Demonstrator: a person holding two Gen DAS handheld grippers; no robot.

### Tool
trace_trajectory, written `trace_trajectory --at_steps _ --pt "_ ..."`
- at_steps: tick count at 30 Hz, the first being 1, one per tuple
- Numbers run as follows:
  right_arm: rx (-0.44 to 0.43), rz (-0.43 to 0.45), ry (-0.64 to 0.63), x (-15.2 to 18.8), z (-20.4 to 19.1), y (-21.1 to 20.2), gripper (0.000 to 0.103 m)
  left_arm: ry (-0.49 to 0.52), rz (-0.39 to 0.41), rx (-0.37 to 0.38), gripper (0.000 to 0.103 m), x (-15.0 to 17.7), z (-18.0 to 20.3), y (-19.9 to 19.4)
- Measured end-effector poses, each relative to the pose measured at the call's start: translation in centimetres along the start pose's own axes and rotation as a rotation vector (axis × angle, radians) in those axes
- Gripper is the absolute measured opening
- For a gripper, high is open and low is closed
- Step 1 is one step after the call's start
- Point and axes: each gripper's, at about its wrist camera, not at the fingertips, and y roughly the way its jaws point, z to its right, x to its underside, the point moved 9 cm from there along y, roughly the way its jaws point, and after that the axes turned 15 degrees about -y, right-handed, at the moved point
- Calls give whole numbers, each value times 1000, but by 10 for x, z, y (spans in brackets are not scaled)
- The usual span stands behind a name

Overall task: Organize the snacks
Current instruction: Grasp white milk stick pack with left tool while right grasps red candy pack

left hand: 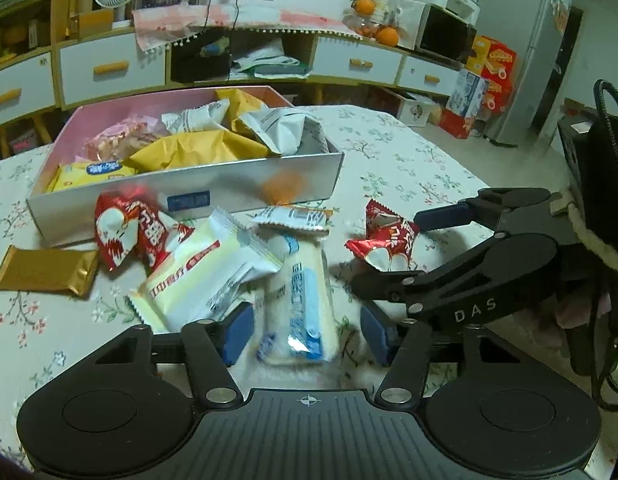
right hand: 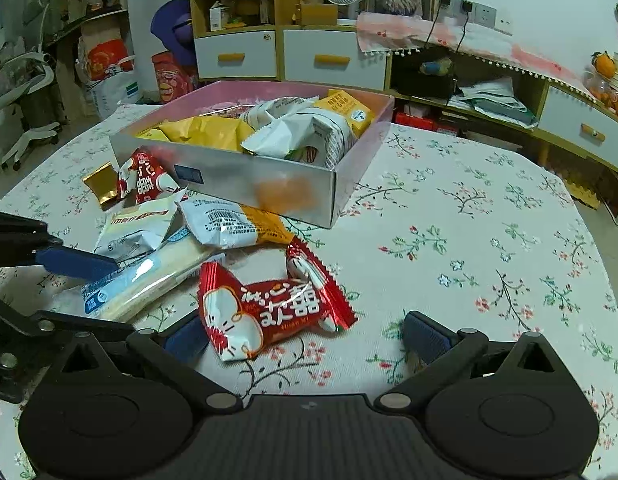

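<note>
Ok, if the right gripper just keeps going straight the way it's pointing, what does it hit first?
Most likely the red snack packet, which lies between the open fingers of the right gripper, nearer its left finger. Depth is hard to judge; the floral tablecloth lies beneath.

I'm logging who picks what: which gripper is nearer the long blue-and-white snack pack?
Left. The left gripper straddles the blue-and-white pack, pads not visibly pressing. The right gripper sits off to its side, around a red packet.
</note>
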Motion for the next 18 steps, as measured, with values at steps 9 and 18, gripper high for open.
trace_trajectory --at_steps 9,18 --pt "-28 40 -64 -10 -5 0 48 67 -9 -57 23 4 -3 -6" --pt "-31 34 -75 -20 -14 -1 29 71 -41 -48 21 17 -26 -32"
